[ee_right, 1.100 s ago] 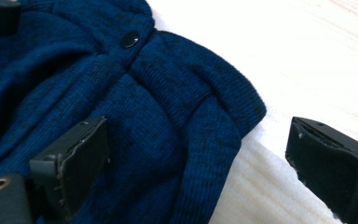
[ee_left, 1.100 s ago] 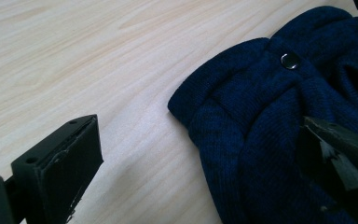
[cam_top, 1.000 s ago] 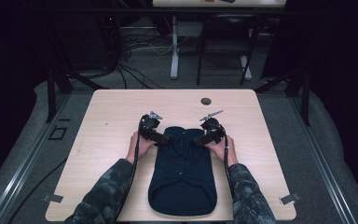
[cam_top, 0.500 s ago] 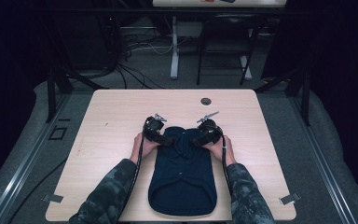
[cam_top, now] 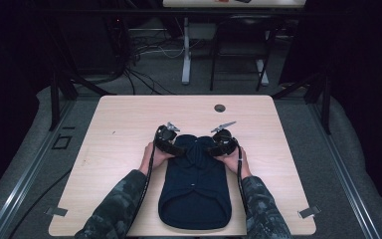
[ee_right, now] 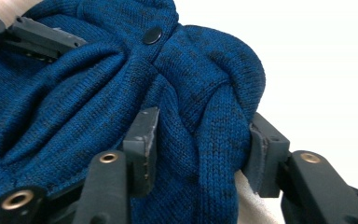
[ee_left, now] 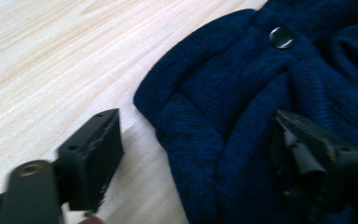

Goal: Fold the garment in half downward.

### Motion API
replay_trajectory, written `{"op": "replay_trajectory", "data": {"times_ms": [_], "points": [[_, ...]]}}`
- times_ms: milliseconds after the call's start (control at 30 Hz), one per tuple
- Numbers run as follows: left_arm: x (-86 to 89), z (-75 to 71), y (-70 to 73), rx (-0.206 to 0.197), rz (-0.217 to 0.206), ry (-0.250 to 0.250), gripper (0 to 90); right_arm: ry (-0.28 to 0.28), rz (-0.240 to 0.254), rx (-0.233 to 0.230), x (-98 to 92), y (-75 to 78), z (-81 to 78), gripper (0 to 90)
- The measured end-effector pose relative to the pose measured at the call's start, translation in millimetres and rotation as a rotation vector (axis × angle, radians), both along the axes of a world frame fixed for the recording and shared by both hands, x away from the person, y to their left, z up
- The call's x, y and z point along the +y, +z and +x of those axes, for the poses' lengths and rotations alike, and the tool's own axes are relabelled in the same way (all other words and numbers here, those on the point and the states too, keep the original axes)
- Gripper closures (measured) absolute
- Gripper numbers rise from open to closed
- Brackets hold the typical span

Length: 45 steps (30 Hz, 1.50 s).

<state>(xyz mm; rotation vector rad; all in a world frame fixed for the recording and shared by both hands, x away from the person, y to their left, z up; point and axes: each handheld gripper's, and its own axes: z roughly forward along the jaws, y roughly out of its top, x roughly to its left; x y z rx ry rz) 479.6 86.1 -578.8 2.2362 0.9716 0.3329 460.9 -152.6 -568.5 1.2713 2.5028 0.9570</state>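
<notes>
My black jaws frame a navy-blue knit sweater [ee_right: 98, 93] flecked darker, with a dark button [ee_right: 152, 35]; pale wood-grain table [ee_left: 51, 60]; my camouflage-patterned sleeves [cam_top: 117, 209]

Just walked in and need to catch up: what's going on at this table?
A person holds a gripper in each hand at the far end of a dark blue knitted buttoned garment lying flat on the light wooden table. The right gripper has just been closing and pinches a bunched fold of the knit. The left gripper has been closing too, but its jaws stand open, one on the table, one over the fabric.
</notes>
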Motion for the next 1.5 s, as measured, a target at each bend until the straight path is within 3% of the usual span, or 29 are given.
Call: {"op": "replay_trajectory", "data": {"times_ms": [33, 67, 100, 167, 267, 300, 333, 367, 400, 433, 467, 600, 767, 967, 1133, 1233, 1300, 1500], "points": [[-0.1, -1.0, 0.4, -0.005, 0.0, -0.007, 18.8, 0.0, 0.0, 0.0, 0.0, 0.0, 0.0, 54.1], [-0.6, -2.5, 0.6, -0.007, -0.008, -0.01, 25.9, -0.001, 0.005, 0.005, -0.5, 0.0, -0.4, 56.7], [-1.2, -4.0, 0.9, -0.01, -0.013, -0.013, 25.9, -0.001, 0.005, 0.005, -0.5, 0.0, -0.4, 56.7], [-2.3, -6.7, 1.7, -0.01, -0.019, -0.023, 36.2, -0.012, 0.023, 0.01, -0.4, -0.4, -1.8, 60.0], [-2.4, -8.9, 2.1, -0.013, -0.028, -0.034, 40.9, -0.008, 0.022, 0.014, -0.7, -0.2, -2.3, 61.8], [-2.7, -9.6, 2.5, -0.012, -0.031, -0.038, 48.8, -0.005, 0.021, 0.012, -0.8, -0.3, -3.1, 63.4], [-2.9, -10.3, 2.4, -0.014, -0.037, -0.047, 48.8, -0.005, 0.021, 0.012, -0.8, -0.3, -3.1, 63.4], [-2.8, -10.6, 2.6, -0.012, -0.041, -0.061, 57.5, -0.01, 0.022, 0.005, -0.3, -0.8, -4.6, 64.7], [-2.7, -11.0, 2.3, -0.015, -0.047, -0.069, 57.5, -0.01, 0.022, 0.005, -0.3, -0.8, -4.6, 64.7], [-2.4, -11.3, 2.0, -0.015, -0.054, -0.075, 64.0, -0.026, 0.035, -0.006, 1.0, -1.9, -6.0, 65.4], [-2.3, -11.6, 1.5, -0.017, -0.061, -0.075, 66.0, -0.018, 0.015, -0.004, 1.5, -0.8, -6.0, 65.6], [-2.4, -12.2, 2.3, -0.011, -0.061, -0.08, 68.9, -0.017, 0.005, -0.002, 1.8, 0.1, -6.4, 65.7], [-4.8, -13.9, 8.5, -0.02, -0.029, -0.083, 69.0, -0.021, -0.017, -0.039, 4.2, 5.0, -9.6, 65.8], [1.0, -18.0, 20.7, -0.045, -0.065, -0.08, 68.7, -0.006, -0.014, -0.121, 3.7, 19.3, -17.3, 65.8], [7.6, -24.9, 40.1, -0.075, -0.101, -0.098, 68.5, 0.023, -0.029, -0.222, 5.5, 39.8, -30.6, 65.8], [9.8, -27.5, 46.9, -0.088, -0.111, -0.107, 68.4, 0.026, -0.028, -0.239, 5.6, 46.3, -34.8, 65.7], [11.4, -30.3, 53.5, -0.102, -0.111, -0.112, 67.8, 0.038, -0.019, -0.281, 5.1, 55.2, -40.8, 65.6], [13.0, -38.1, 68.2, -0.104, -0.098, -0.127, 66.0, 0.065, -0.026, -0.346, 7.3, 68.9, -54.5, 65.6]]}}
